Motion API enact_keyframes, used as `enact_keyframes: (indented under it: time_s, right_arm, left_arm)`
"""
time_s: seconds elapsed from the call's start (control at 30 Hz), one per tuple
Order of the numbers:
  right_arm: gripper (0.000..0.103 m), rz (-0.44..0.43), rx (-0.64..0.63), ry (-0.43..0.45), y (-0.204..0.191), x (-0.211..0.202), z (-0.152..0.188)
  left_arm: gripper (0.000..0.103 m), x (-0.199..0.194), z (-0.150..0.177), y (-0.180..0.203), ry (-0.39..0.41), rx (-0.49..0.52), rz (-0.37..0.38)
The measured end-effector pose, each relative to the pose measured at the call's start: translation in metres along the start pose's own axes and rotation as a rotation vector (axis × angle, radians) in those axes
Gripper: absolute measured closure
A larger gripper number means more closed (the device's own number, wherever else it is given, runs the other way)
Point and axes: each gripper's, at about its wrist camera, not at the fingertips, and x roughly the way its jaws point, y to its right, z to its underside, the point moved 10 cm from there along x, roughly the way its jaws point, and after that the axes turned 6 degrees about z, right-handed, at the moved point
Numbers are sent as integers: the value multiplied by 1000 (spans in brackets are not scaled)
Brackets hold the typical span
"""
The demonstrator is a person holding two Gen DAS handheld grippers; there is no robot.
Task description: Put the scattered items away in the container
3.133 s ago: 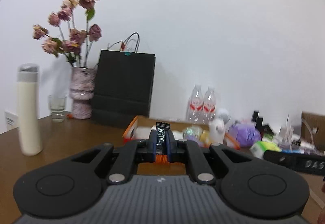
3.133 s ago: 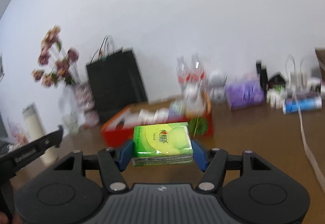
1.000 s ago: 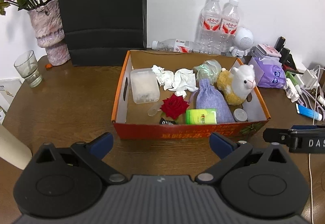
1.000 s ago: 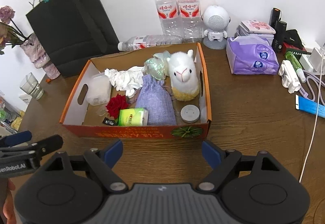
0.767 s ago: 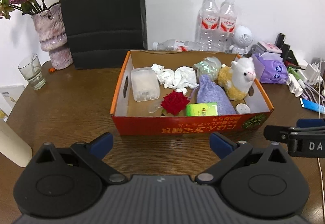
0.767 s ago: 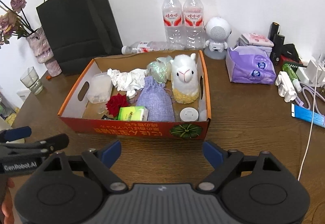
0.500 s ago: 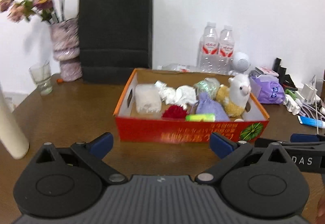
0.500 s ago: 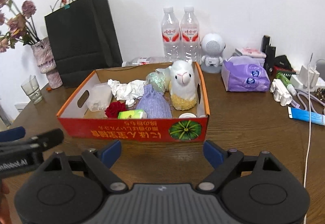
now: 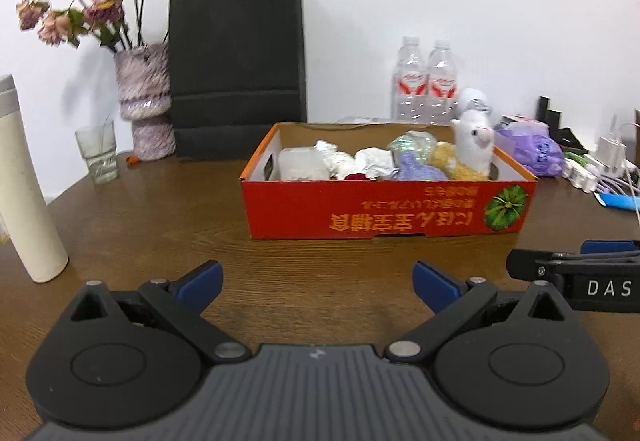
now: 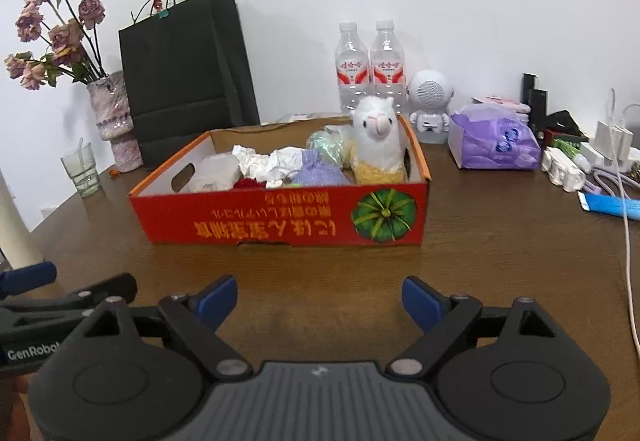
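Two water bottles point(image 10: 370, 65) and black bag point(image 10: 184, 77) stand behind the box point(image 10: 280, 225).

Matte black plastic all over on both. Left tool point(image 9: 316, 283): blue fingertip pads point(image 9: 200, 278), silver pivot screws, two round discs flanking a ribbed grey centre. Right tool point(image 10: 319, 298): same build, white "DAS" lettering on its side. "GenRobo…" printed on the left one's flank. Sliver of skin bottom-left, probably a thumb.
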Motion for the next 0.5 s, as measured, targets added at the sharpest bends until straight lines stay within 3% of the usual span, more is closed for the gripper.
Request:
enact_keyframes:
  time_s: [0.13, 0.33, 0.5]
  right_arm:
    - [7, 5, 5, 27, 7, -15, 19]
    - [6, -17, 50, -37, 13, -29, 57]
    - [6, -2, 4, -35, 11, -40, 81]
  left_arm:
    - [0, -15, 15, 6, -17, 18, 8]
    - [0, -36, 63, 9, -127, -34, 50]
    - [0, -50, 78, 11, -127, -2, 39]
